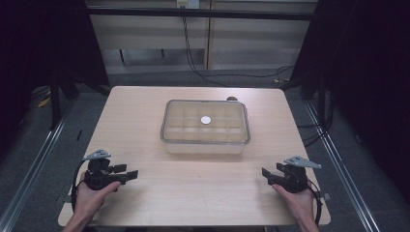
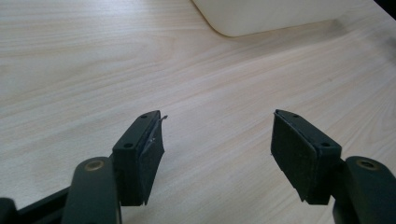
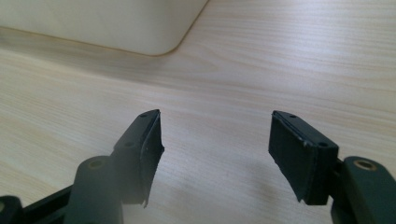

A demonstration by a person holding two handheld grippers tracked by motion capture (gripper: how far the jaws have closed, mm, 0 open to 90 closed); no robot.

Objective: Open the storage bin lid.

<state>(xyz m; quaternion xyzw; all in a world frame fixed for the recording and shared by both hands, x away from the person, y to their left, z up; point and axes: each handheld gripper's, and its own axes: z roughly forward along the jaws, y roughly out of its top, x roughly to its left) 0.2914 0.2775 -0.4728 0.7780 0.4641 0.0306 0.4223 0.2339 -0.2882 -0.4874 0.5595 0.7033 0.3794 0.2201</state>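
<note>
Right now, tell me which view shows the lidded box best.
The high view: the whole clear box shows mid-table, with its gridded lid and a white round spot on top. The left gripper view shows just a rounded corner; the right gripper view shows another corner and part of a side wall.

The person's two arms come in from the bottom of the high view. The left hand (image 1: 92,193) wraps around the back of the left claw (image 1: 131,172). That claw lies low and flat and points toward the middle. The right hand (image 1: 300,200) holds the right claw (image 1: 265,175) the same way, and it points toward the middle too. The two claws face each other and sit far apart. A grey three-cornered plate sits on top of each one. Each claw has its two black jaws spread wide, with nothing between them. The flat dark pads (image 2: 150,161) on the jaws look inward at each other.
</note>
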